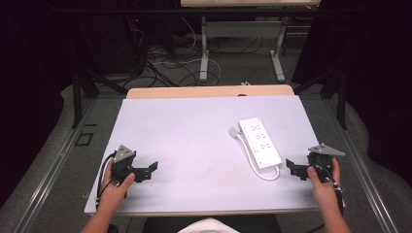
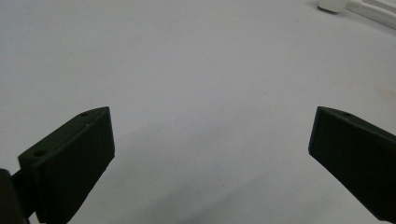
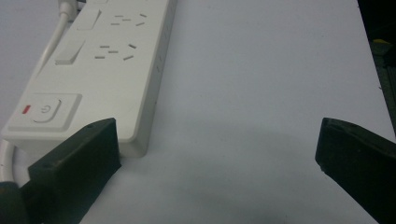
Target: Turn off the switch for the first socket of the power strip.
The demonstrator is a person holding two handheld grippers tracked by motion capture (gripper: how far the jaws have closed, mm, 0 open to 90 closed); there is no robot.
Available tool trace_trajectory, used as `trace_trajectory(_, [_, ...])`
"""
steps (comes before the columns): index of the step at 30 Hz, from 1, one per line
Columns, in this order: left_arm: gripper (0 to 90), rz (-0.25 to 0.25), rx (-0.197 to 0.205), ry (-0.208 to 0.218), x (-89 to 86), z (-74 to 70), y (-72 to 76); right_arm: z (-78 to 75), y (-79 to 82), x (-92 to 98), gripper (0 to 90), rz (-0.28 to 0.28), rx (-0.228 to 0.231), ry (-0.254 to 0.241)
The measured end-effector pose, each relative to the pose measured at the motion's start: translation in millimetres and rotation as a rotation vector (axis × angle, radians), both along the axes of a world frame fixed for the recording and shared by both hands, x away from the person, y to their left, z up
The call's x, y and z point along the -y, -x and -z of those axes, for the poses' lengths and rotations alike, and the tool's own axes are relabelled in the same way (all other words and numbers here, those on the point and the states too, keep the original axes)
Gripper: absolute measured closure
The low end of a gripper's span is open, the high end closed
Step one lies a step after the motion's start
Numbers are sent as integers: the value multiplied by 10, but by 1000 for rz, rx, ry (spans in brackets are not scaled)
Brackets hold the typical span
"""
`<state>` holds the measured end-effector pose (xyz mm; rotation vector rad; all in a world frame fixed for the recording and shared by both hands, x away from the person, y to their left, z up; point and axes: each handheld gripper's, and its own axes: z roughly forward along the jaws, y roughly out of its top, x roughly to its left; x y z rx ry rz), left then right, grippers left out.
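1. While nothing is gripped yet, I judge the work barely begun: the white power strip [image 1: 260, 141] lies untouched on the table [image 1: 184, 145], right of centre.
2. My right gripper [image 1: 290, 167] sits just beside its switch end, jaws spread wide.
3. My left gripper [image 1: 153, 167] rests well apart, jaws likewise spread, empty.

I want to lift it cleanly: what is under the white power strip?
The power strip lies flat on the white table, its cord looping beside its near end. Whatever lies beneath its body is covered.
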<state>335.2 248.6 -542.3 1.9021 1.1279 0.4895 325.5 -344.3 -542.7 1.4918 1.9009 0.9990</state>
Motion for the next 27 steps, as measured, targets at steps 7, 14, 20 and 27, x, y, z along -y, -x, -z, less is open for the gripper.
trace_trajectory(7, [2,-4,-5,10,2,3,-3,68,6,35,0,0,-17,13])
trace_trajectory(14, [2,-3,-5,7,1,3,-4,77,9,26,0,-3,-18,7])
trace_trajectory(20, [2,-6,-6,13,5,5,-7,82,12,33,0,0,-21,5])
trace_trajectory(27, [2,-6,-6,13,0,3,-8,77,16,30,0,9,-18,2])
